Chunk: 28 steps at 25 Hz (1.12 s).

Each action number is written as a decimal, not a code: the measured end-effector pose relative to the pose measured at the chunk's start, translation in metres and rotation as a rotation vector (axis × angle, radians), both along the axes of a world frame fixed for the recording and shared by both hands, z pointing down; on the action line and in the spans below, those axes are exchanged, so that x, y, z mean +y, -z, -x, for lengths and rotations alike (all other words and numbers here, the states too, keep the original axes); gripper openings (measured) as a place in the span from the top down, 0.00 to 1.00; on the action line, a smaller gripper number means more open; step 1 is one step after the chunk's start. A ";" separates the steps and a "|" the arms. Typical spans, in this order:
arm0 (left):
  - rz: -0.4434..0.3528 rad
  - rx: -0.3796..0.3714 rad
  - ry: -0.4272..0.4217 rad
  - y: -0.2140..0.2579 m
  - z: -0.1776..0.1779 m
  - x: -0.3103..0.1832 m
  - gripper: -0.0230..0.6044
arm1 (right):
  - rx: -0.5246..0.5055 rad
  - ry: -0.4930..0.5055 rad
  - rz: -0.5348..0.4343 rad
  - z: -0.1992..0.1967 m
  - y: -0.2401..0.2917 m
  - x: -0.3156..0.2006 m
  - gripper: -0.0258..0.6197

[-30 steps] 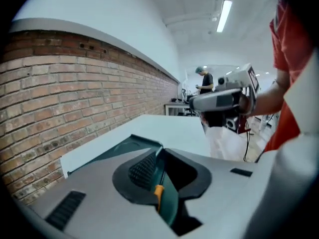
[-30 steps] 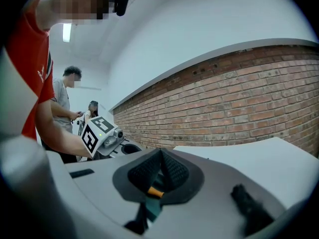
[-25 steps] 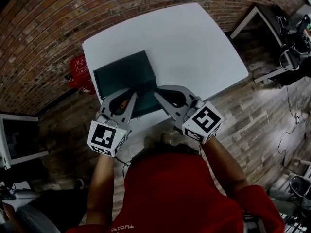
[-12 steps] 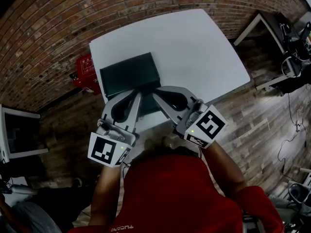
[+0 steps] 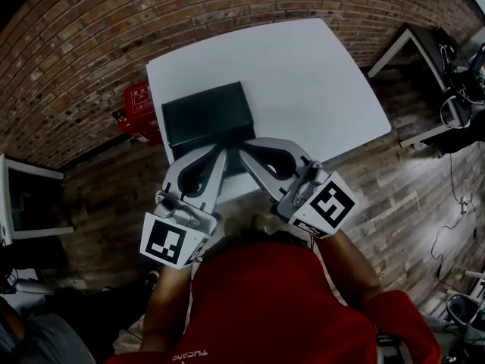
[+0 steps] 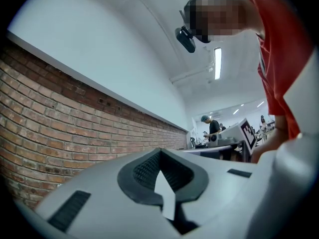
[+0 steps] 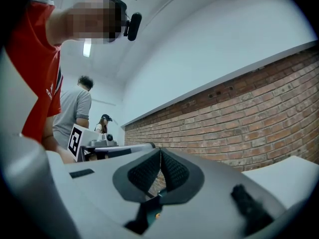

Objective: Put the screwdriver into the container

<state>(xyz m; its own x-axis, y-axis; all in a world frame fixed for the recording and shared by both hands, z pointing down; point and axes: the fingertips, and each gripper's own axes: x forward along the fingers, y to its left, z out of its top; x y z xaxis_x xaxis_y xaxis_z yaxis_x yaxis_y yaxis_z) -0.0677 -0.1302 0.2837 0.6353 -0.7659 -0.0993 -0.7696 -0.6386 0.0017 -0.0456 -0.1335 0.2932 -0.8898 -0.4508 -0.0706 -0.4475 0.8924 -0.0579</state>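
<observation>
Hovering closed and empty, left hand-held gripper [image 5: 222,151] and right hand-held gripper [image 5: 243,149] hide part of the container [image 5: 204,112]

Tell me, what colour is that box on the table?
The container is very dark, blackish green; the head view shows it best.

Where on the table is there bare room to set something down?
The table is bare from the container out to its far and right edges. Left of the container only a thin strip is bare. The near edge is crowded: the left gripper and right gripper meet there by the container.
</observation>
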 end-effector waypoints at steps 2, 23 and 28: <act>-0.001 0.004 0.005 0.003 -0.001 0.003 0.94 | 0.003 0.004 -0.016 0.001 0.004 0.004 0.91; 0.009 -0.002 0.006 -0.003 0.003 0.022 0.94 | -0.016 -0.011 -0.037 0.003 0.011 0.019 0.91; 0.015 -0.004 -0.001 -0.005 0.000 0.024 0.94 | -0.014 -0.008 -0.041 0.002 0.011 0.022 0.91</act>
